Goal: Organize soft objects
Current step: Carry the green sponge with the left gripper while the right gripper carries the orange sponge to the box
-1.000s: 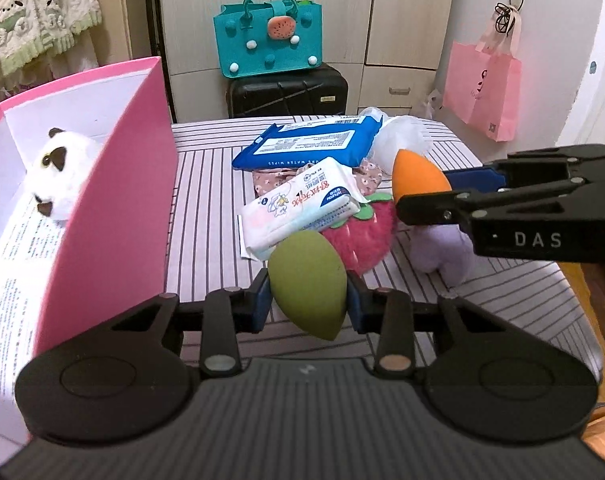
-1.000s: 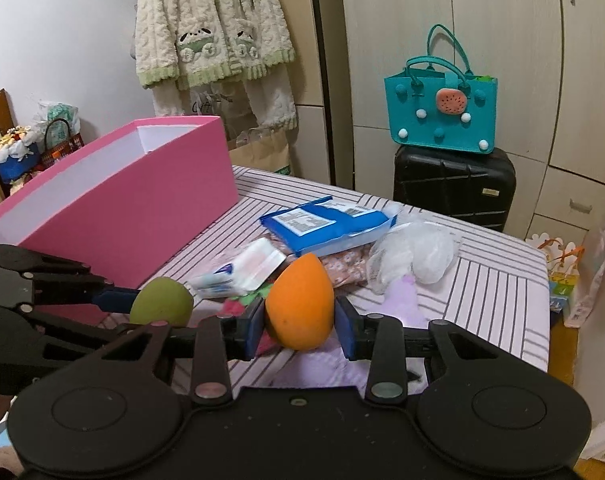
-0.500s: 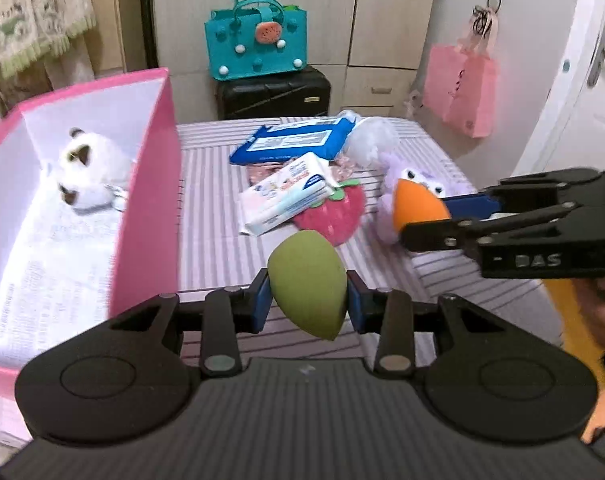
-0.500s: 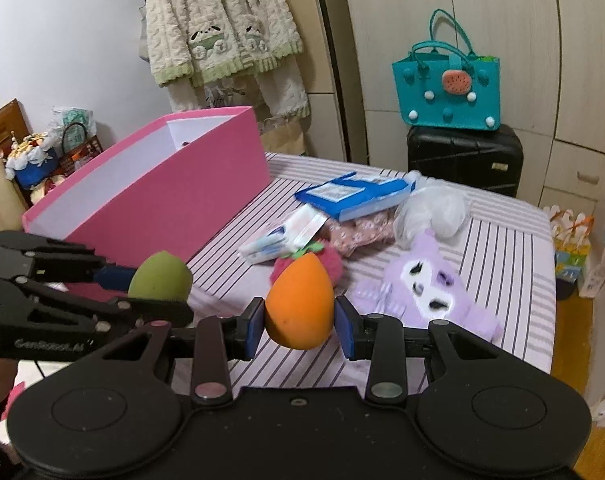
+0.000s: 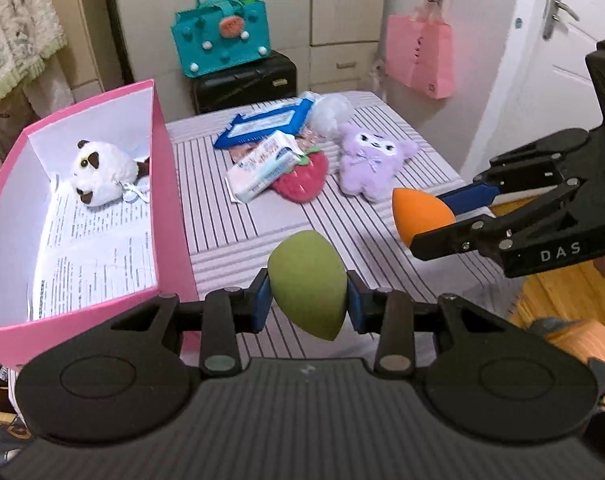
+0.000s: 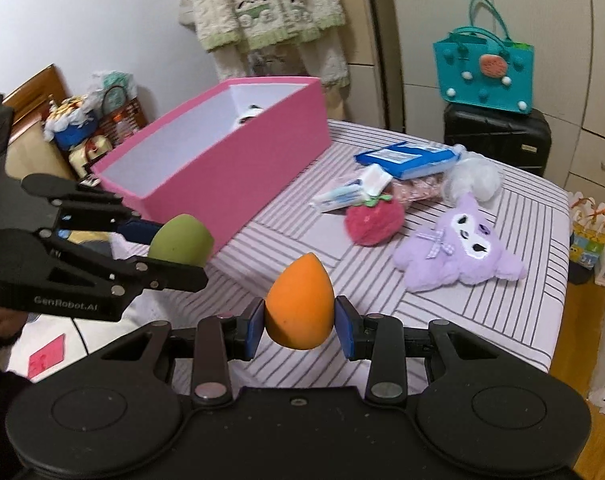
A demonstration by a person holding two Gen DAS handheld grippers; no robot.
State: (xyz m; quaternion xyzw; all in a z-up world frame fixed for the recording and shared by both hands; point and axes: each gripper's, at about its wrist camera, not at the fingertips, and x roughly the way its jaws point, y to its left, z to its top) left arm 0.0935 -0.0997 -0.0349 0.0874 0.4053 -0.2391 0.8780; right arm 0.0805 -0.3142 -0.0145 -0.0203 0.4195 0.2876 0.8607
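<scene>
My left gripper (image 5: 307,300) is shut on a green egg-shaped sponge (image 5: 308,282), held in the air near the front corner of the pink box (image 5: 170,184). My right gripper (image 6: 299,322) is shut on an orange egg-shaped sponge (image 6: 300,300) above the striped table (image 6: 482,320). Each gripper shows in the other view: the orange sponge (image 5: 420,210) to the right, the green sponge (image 6: 180,242) to the left. A white panda plush (image 5: 102,172) lies inside the box. A purple plush (image 5: 368,160), a red strawberry plush (image 5: 302,176) and tissue packs (image 5: 262,166) lie on the table.
A blue wipes pack (image 5: 268,124) and a white mesh puff (image 5: 330,112) lie at the table's far side. Behind stand a black suitcase (image 5: 242,80) with a teal bag (image 5: 222,40) on it, and a pink paper bag (image 5: 418,56) hangs at the right. Wooden floor lies right of the table.
Both grippers have risen and drawn back from the pile with their sponges still held. The box interior and the whole purple plush have come into view.
</scene>
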